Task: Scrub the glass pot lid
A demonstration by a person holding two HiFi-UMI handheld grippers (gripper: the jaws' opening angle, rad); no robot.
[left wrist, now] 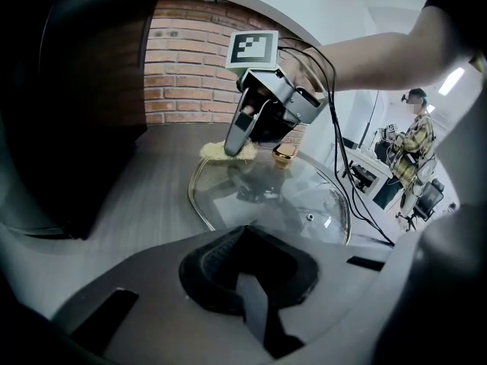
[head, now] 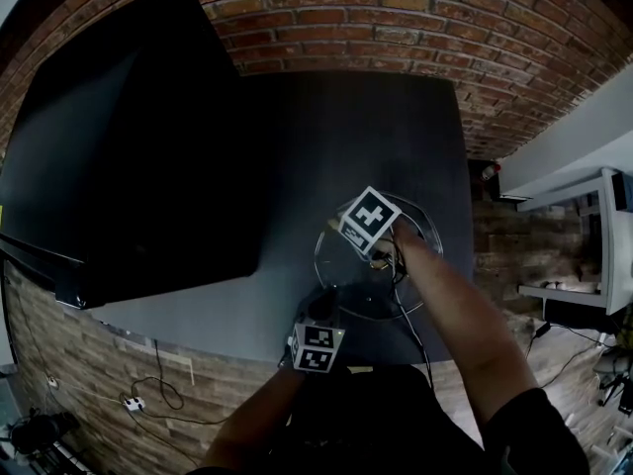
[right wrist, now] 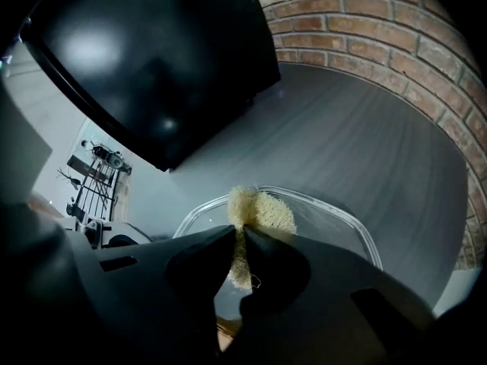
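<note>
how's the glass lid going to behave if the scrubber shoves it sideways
The glass pot lid lies flat on the smooth dark table, so it would probably slide rather than tip, though the left gripper seems clamped on its near rim. Being glass, it is likely stiff and breakable. The scrub pad folded in the right gripper should give first.

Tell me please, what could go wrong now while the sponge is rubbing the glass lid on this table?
1. The right gripper presses the sponge near the glass pot lid's rim; the lid may tip or slide on the smooth table.
2. Its jaws pinch only a thin fold of sponge, which could slip out.
3. The right gripper's cable hangs over the lid and might snag.
</note>
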